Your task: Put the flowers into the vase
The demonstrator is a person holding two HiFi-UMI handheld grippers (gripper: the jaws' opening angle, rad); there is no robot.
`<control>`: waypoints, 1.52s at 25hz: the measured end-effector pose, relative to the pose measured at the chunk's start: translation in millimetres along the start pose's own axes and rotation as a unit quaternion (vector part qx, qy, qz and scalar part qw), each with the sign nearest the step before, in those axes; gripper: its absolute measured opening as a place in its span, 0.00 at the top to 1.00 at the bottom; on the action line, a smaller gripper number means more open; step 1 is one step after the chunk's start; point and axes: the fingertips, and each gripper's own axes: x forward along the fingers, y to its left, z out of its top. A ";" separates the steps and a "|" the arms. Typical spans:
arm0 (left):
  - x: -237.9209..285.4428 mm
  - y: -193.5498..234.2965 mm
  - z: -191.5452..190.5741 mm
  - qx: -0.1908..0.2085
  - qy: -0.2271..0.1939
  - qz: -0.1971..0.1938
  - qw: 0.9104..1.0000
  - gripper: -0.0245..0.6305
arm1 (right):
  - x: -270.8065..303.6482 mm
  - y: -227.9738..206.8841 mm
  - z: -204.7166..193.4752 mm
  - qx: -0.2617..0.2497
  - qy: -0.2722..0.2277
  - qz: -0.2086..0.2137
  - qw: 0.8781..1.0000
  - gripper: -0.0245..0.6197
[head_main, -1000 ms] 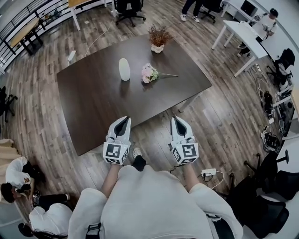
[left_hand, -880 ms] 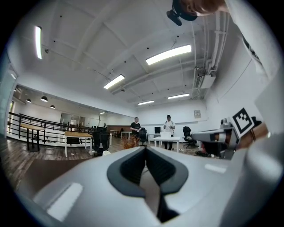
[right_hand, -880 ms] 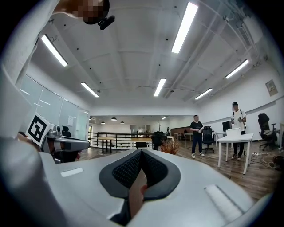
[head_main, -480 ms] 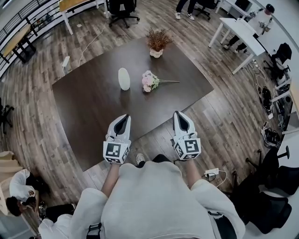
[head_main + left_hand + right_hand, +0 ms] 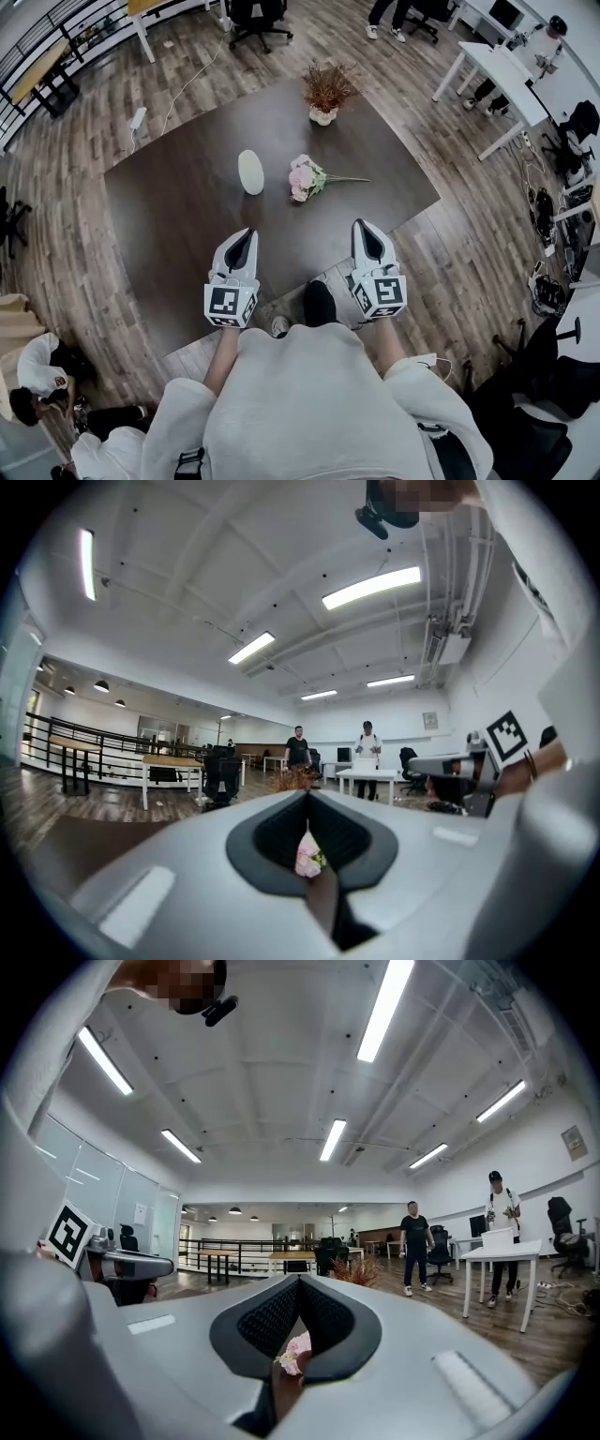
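Flowers (image 5: 302, 178) lie on the desk (image 5: 187, 225) at three o'clock of the vase (image 5: 250, 172), so our left hand-held gripper (image 5: 244, 239) and right hand-held gripper (image 5: 366, 232) hover pressed together, empty, at six o'clock.

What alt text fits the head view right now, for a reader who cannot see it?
Seen from above, a person holds the left gripper and right gripper, both shut and empty, at the near edge of a dark table. Farther on lie pink flowers beside an upright white vase, with a pot of dried plants beyond.
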 end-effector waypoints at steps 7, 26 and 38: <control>69.9 28.6 -1.1 -0.002 0.009 0.069 0.998 0.95 | 82.9 -49.6 -6.7 0.014 0.013 0.050 0.999 0.97; 107.1 74.3 -70.4 -0.027 0.091 0.148 0.984 0.95 | 159.5 -85.9 -101.2 0.050 0.138 0.094 0.985 0.96; 112.2 77.5 -133.5 -0.056 0.154 0.127 0.978 0.95 | 160.2 -78.3 -196.9 -0.101 0.272 0.164 0.943 0.83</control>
